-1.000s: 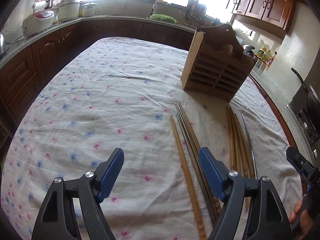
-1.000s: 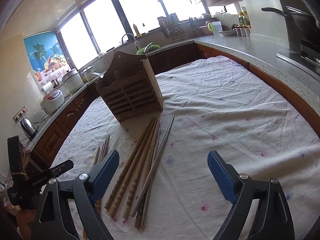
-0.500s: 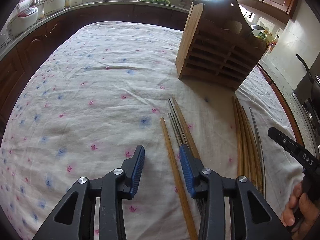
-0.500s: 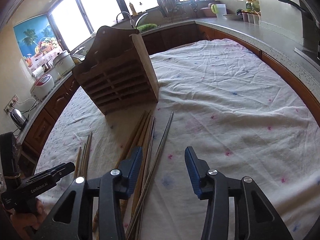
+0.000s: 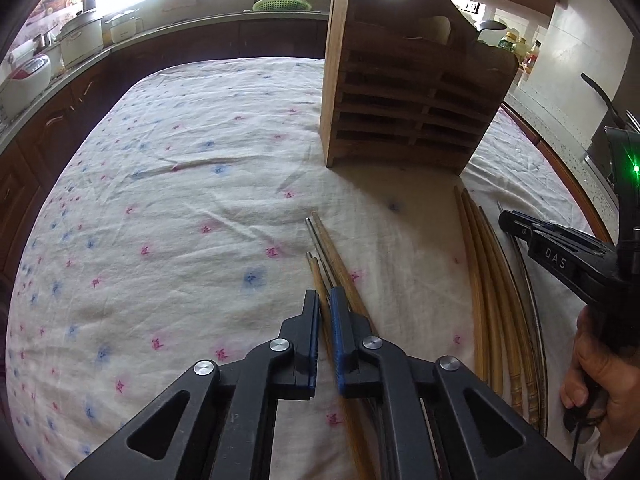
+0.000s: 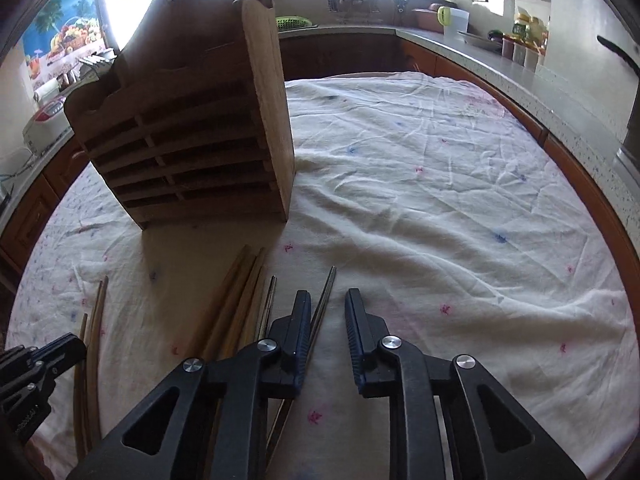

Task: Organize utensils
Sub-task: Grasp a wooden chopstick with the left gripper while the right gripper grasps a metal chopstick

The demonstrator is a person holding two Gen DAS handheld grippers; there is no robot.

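A wooden slatted utensil holder (image 5: 408, 92) stands upright on the flowered tablecloth (image 5: 180, 200); it also shows in the right wrist view (image 6: 192, 140). My left gripper (image 5: 325, 300) is shut on a light wooden chopstick (image 5: 318, 284) from a small bunch of wooden and metal chopsticks (image 5: 336, 248). A second bunch of bamboo chopsticks (image 5: 488, 280) lies to the right. My right gripper (image 6: 328, 304) is partly open, low over the cloth, with a metal chopstick (image 6: 324, 300) just inside its left finger. Bamboo chopsticks (image 6: 236, 300) lie left of it.
Kitchen counters (image 6: 500, 60) with jars, a rice cooker (image 5: 24, 80), pots and a sink ring the table. The right gripper's body and the hand holding it (image 5: 592, 280) are at the right in the left wrist view. The left gripper (image 6: 32, 368) shows at the lower left in the right wrist view.
Both grippers moved forward and down toward the chopsticks and narrowed. The left one has closed on a wooden chopstick; the right one has narrowed around a metal chopstick.
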